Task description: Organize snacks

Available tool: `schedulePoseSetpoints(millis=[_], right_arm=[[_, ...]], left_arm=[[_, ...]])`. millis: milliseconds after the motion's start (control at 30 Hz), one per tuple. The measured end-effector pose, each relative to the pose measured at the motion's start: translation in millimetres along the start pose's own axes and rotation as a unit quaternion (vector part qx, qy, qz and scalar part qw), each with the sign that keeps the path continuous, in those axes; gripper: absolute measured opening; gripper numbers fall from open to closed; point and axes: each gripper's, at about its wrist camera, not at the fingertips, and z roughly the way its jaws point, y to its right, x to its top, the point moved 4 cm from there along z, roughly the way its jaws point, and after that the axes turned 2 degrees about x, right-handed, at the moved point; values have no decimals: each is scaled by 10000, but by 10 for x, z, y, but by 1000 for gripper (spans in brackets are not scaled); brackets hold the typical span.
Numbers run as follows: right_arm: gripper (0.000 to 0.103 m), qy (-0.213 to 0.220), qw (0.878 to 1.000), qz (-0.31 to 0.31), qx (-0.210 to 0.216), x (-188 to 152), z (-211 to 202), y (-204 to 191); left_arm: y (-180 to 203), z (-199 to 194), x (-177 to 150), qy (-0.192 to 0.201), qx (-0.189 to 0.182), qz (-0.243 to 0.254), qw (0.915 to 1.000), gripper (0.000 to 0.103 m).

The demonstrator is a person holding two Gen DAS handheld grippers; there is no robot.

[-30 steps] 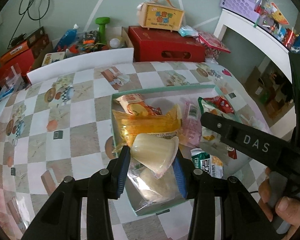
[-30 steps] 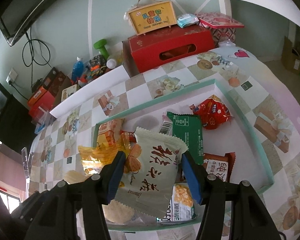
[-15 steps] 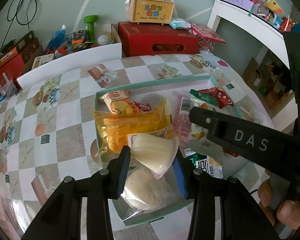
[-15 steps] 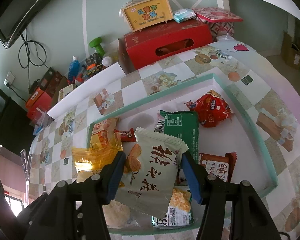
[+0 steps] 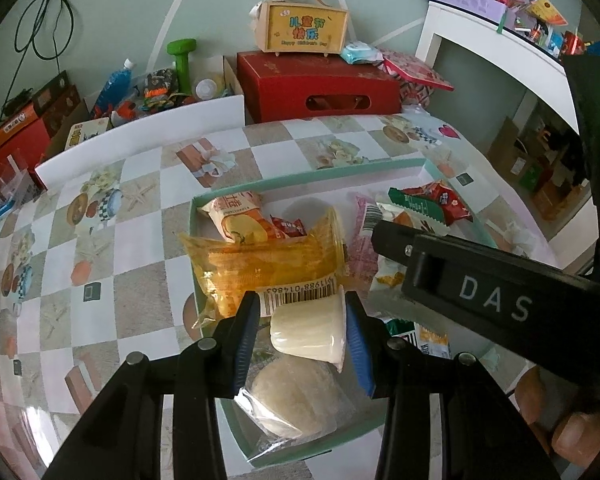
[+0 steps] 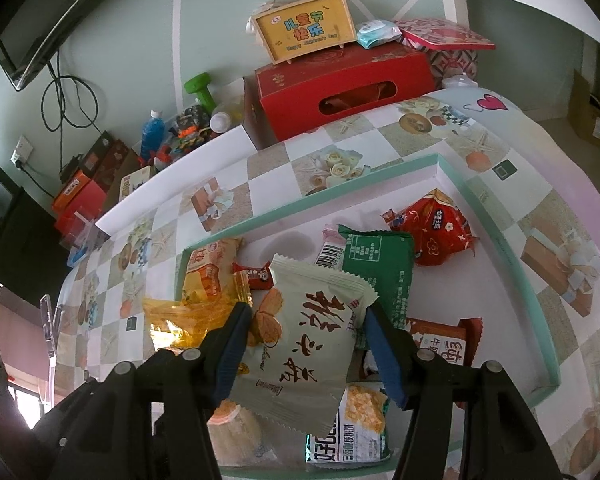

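My left gripper is shut on a pale jelly cup, held above the near left corner of the green-rimmed tray. Below it lie a clear bag with a round rice cake and a yellow packet. My right gripper is shut on a beige snack packet with brown writing, held above the same tray. In that tray lie a green packet, a red packet, an orange packet and several others. The right gripper's black body crosses the left wrist view.
The tray sits on a table with a checkered cloth. Behind the table stand a red box with a yellow gift case on top, a green dumbbell and boxes of clutter. A white shelf stands at the right.
Both grippers have stayed shut on their snacks. The left gripper with the jelly cup has drawn slightly back toward the tray's near edge; the right has shifted only slightly.
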Motion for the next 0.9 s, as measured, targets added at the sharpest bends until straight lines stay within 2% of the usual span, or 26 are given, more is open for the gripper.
schedulePoseSetpoints(millis=[133,267,367,600,700,800,900], right_arm=[[63,17,10000,9,17,5,-15,-2],[64,33,10000,-5,40,9,-33,-16],[66,37,10000,5,39,5,-40,-22],[67,41,9999,83,69,2,-61,-2],[67,34,10000,37,45,-4,-62,-10],[67,30,10000,-9,12,-13,-67,-24],[67,10,10000,-71,-21,-18,-62,-47]], left_arm=[[-37,-60,5,45,0,-79,10000,59],[-80,-138,16,113,-16,-164,9998,61],[-143,-200,21,147,-5,-284,9995,67],[-318,-295,-9,88,150,-536,9984,68],[-451,-324,-25,65,297,-724,9969,70],[-659,-352,-46,62,464,-1046,9934,80],[-934,-381,-71,96,777,-1409,9869,80]])
